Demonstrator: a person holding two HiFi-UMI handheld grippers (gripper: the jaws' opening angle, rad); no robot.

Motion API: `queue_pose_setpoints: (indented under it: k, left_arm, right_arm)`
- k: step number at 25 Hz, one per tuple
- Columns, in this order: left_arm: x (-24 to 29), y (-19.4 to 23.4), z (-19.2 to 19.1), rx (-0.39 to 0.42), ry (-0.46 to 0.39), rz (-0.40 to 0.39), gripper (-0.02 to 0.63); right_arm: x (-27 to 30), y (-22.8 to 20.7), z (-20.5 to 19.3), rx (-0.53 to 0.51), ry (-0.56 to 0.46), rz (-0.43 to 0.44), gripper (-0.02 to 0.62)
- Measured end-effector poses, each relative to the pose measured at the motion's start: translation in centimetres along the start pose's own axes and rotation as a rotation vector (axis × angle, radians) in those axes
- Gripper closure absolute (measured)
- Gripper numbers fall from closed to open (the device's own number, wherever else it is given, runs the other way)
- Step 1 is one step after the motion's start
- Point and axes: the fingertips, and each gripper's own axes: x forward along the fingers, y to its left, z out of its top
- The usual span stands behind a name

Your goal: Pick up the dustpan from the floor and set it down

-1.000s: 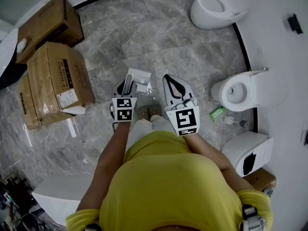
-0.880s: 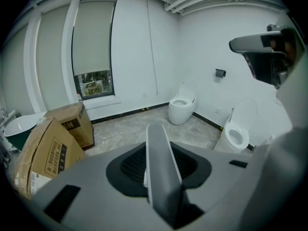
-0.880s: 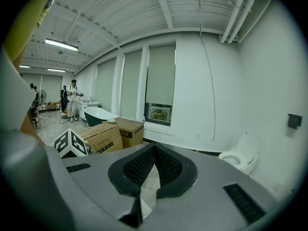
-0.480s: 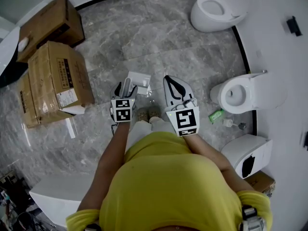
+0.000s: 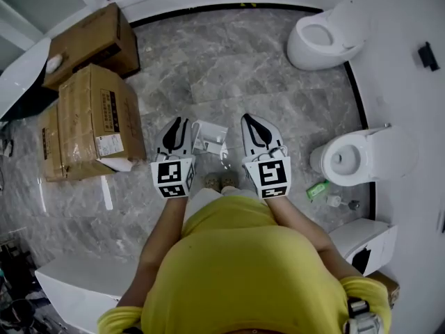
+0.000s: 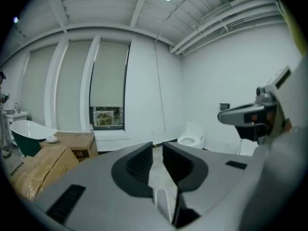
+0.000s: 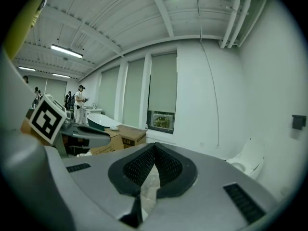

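- Dustpan (image 5: pixel 211 136) rests on the floor (image 5: pixel 278 75), between the two tools and just ahead of the person's feet. As far as we can see it touches neither tool.
- Left hand-held gripper (image 6: pixel 157 147): jaws have just been closing. A narrow slit is left with only floor showing through it, so nothing is pinched.
- Right hand-held gripper (image 7: pixel 154 147): jaws pressed together at the tips, empty.
- Both tools point roughly level, clear of the dustpan.
- Our reading: the dustpan is down and free, so the set-down looks complete and nothing obvious is left.
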Motion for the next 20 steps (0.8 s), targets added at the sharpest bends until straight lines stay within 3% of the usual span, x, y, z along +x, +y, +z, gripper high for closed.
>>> queue_pose_setpoints:
  k: [3,11,15,20]
  left_arm:
    - [-1.1,-0.6,5.8,0.025,-0.115,0.005,0.601]
    - [-3.5,-2.9,16.3,0.114,-0.248,-0.012,0.603]
    - [-4.3,-3.7,18.4,0.116,-0.279,-0.032,0.603]
    - [-4.5,-3.8,18.3,0.086,-0.268,-0.057,0.603]
  right_arm:
    - [-0.2,-1.2,2.4,-0.004,-0.057,-0.018,0.583]
    - [-2.7,-3.5,11.5,0.03,-0.226,-0.057,0.584]
    - [-3.8,-3.6,13.8,0.012,-0.278,-0.063,0.584]
    - [-4.0,-3.5,13.9,-0.007,-0.273,-0.069,0.584]
